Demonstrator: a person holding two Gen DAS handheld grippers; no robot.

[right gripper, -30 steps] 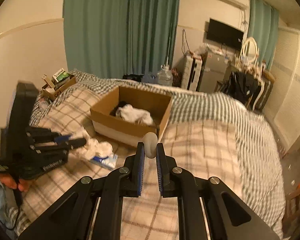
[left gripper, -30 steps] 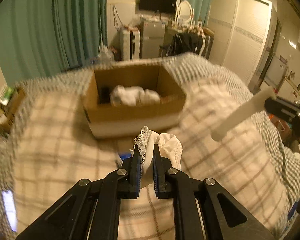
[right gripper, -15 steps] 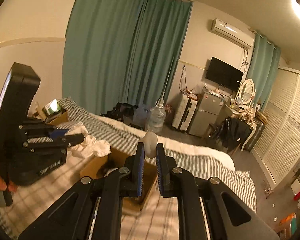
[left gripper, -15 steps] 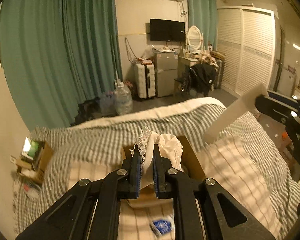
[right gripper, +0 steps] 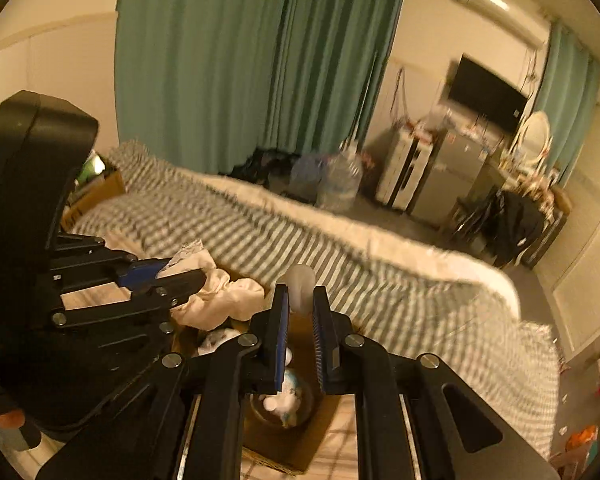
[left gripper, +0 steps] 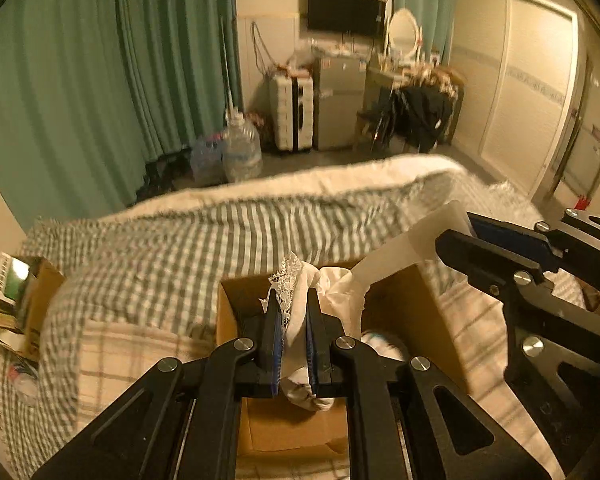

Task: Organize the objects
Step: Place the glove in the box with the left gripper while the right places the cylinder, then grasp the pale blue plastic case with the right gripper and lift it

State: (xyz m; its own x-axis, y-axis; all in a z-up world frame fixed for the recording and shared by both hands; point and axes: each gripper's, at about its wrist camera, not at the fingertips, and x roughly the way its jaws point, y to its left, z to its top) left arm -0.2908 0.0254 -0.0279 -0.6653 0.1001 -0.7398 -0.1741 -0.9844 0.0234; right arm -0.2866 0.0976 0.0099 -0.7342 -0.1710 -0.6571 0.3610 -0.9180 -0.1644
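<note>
My left gripper [left gripper: 291,312] is shut on a white lace-edged cloth [left gripper: 300,292] and holds it over the open cardboard box [left gripper: 428,320] on the bed. My right gripper [right gripper: 300,312] is shut on a white tube [right gripper: 300,286], which shows as a long white shape in the left wrist view [left gripper: 412,248], also above the box [right gripper: 284,448]. White bundled items [right gripper: 278,400] lie inside the box. The left gripper and its cloth [right gripper: 216,296] appear at the left of the right wrist view.
The bed has a checked blanket [left gripper: 188,248]. A small cardboard box with packets [left gripper: 16,296] sits at the bed's left edge. Beyond the bed stand water jugs [left gripper: 240,152], a white drawer unit [left gripper: 292,112], a fridge, a dresser and green curtains.
Both grippers have come over the box with their loads. The views tilted up from the bed, then partly back down onto the box.
</note>
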